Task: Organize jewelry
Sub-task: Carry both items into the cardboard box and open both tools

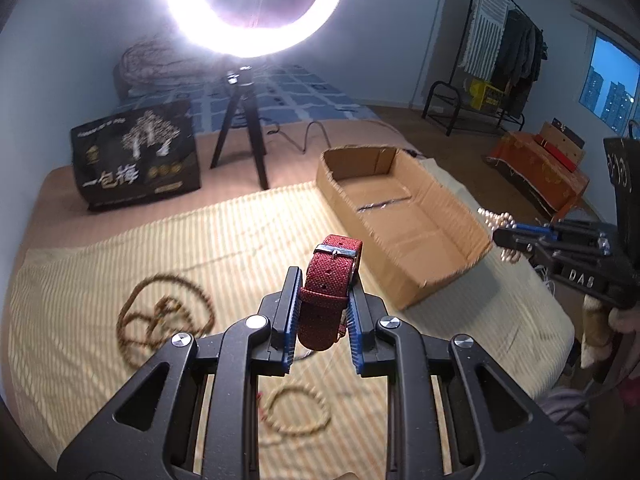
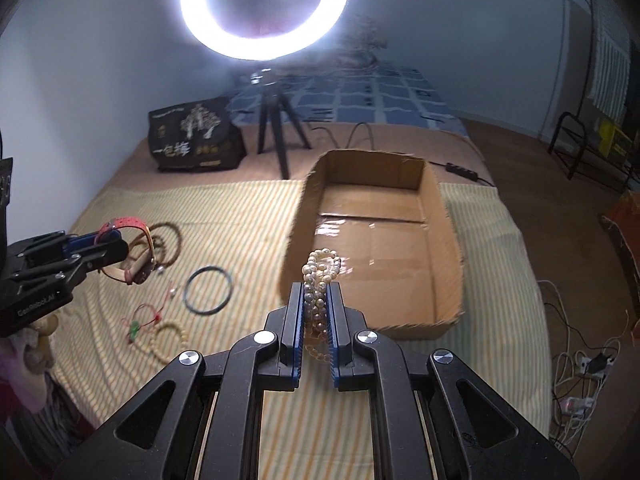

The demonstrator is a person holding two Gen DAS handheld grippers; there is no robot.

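Left gripper [image 1: 325, 280] clenched on red watch strap [image 1: 332, 280], right gripper [image 2: 316, 294] on pearl bracelet [image 2: 320, 276], cardboard box [image 2: 448, 248] just beyond.

Blazing white ring light [image 2: 264, 8] on a black tripod [image 2: 280, 136], planted near the far edge of the tan bed [image 1: 60, 216]. Just left of that tripod, upright, a black printed bag with a pale tree picture and white characters [image 1: 136, 156]. A black cable [image 2: 464, 170] snaking across the far right stretch of the bed. Beyond, a blue checked cover [image 1: 292, 92] and a rumpled grey blanket [image 1: 152, 60] against the wall. Off the right edge, a black clothes rack hung with garments [image 1: 508, 52], an orange patterned cloth on the floor [image 1: 540, 172], tangled white cords [image 2: 580, 368]. Blue dusk in the window [image 1: 608, 84].
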